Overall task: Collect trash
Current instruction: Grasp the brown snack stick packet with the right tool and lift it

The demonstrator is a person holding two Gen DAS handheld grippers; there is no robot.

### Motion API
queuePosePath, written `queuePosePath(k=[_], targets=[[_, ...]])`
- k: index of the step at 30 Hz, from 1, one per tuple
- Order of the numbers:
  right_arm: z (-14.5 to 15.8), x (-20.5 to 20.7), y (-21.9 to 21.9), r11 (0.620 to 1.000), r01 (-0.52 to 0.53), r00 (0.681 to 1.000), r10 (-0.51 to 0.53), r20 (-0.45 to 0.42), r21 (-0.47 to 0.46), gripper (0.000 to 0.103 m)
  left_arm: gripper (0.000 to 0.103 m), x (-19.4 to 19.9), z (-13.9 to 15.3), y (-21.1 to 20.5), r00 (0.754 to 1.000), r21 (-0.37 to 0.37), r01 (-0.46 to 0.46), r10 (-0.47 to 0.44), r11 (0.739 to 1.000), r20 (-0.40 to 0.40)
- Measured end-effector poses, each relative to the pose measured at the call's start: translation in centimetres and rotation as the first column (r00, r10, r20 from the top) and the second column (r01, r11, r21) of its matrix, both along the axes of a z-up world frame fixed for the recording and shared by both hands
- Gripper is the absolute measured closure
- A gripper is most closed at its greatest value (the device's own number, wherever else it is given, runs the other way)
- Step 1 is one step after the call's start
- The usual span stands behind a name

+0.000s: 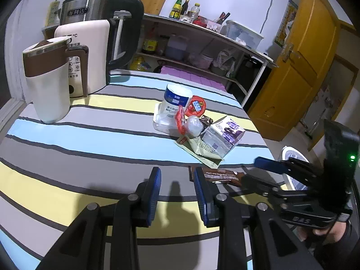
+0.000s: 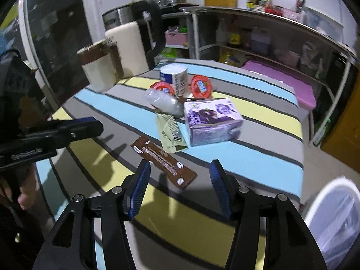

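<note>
A pile of trash lies on the striped table: a purple carton (image 1: 225,136) (image 2: 211,120), a green wrapper (image 1: 203,149) (image 2: 171,132), a clear plastic cup (image 1: 193,124) (image 2: 164,101), red-lidded cups (image 1: 196,105) (image 2: 201,86), a white and blue tub (image 1: 176,96) (image 2: 174,77). A brown sachet (image 1: 225,176) (image 2: 163,160) lies nearest. My left gripper (image 1: 177,191) is open and empty, just left of the sachet. My right gripper (image 2: 180,189) (image 1: 263,171) is open and empty, with the sachet's near end between its fingers.
A white and brown mug (image 1: 46,78) (image 2: 96,67), a cream appliance (image 1: 87,54) and a steel kettle (image 1: 96,9) stand at the table's far left. A white bin (image 2: 335,220) (image 1: 292,157) sits on the floor to the right. Shelves (image 1: 202,51) stand behind.
</note>
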State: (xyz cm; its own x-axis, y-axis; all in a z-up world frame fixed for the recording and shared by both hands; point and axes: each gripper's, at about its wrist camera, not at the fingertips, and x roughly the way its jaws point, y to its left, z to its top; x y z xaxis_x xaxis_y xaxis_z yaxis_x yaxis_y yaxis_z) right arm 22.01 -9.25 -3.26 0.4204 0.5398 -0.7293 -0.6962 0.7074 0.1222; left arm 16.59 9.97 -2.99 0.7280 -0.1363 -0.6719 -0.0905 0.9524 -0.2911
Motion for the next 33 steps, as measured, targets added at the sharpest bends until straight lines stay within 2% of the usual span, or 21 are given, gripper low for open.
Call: queuePosePath(k=[11, 12, 13, 14, 15, 17, 23, 30, 33], targets=[[-2.5, 1.6, 3.0, 0.992, -0.103, 0.994, 0.100, -0.049, -0.067, 0.047, 0.073, 0.4, -0.1, 0.7, 1.000, -0.013, -0.010, 0.010, 1.000, -0.003], [-2.5, 1.5, 2.9, 0.992, -0.111, 0.993, 0.107, -0.054, -0.065, 0.050, 0.073, 0.4, -0.2, 0.7, 1.000, -0.015, -0.012, 0.012, 1.000, -0.005], [-2.4, 1.3, 2.9, 0.991, -0.118, 0.992, 0.114, -0.059, -0.062, 0.061, 0.073, 0.4, -0.2, 0.8, 1.000, -0.016, -0.012, 0.012, 1.000, -0.006], [-2.4, 1.2, 2.9, 0.991, -0.119, 0.992, 0.115, -0.060, -0.065, 0.067, 0.073, 0.4, -0.2, 0.8, 1.000, -0.018, -0.013, 0.013, 1.000, -0.008], [-2.4, 1.0, 2.8, 0.991, -0.115, 0.992, 0.111, -0.059, -0.069, 0.075, 0.073, 0.4, -0.2, 0.8, 1.000, -0.020, -0.014, 0.014, 1.000, -0.008], [-2.3, 0.6, 2.4, 0.992, -0.109, 0.992, 0.105, -0.068, -0.064, 0.081, 0.073, 0.4, -0.2, 0.8, 1.000, -0.021, -0.015, 0.014, 1.000, -0.009], [-1.9, -1.1, 0.3, 0.997, -0.064, 0.995, 0.062, -0.082, -0.033, 0.082, 0.073, 0.5, -0.1, 0.1, 1.000, -0.032, -0.005, 0.004, 0.999, -0.013], [-0.3, -2.8, -3.8, 0.998, 0.055, 0.996, -0.053, -0.067, 0.028, 0.082, 0.073, 2.2, -0.5, -1.9, 0.999, -0.065, 0.017, -0.019, 0.998, -0.031], [0.0, -2.6, -5.4, 0.993, 0.109, 0.992, -0.106, -0.064, 0.046, 0.082, 0.060, 3.3, -0.7, -2.8, 0.999, -0.083, 0.014, -0.017, 0.996, -0.033]])
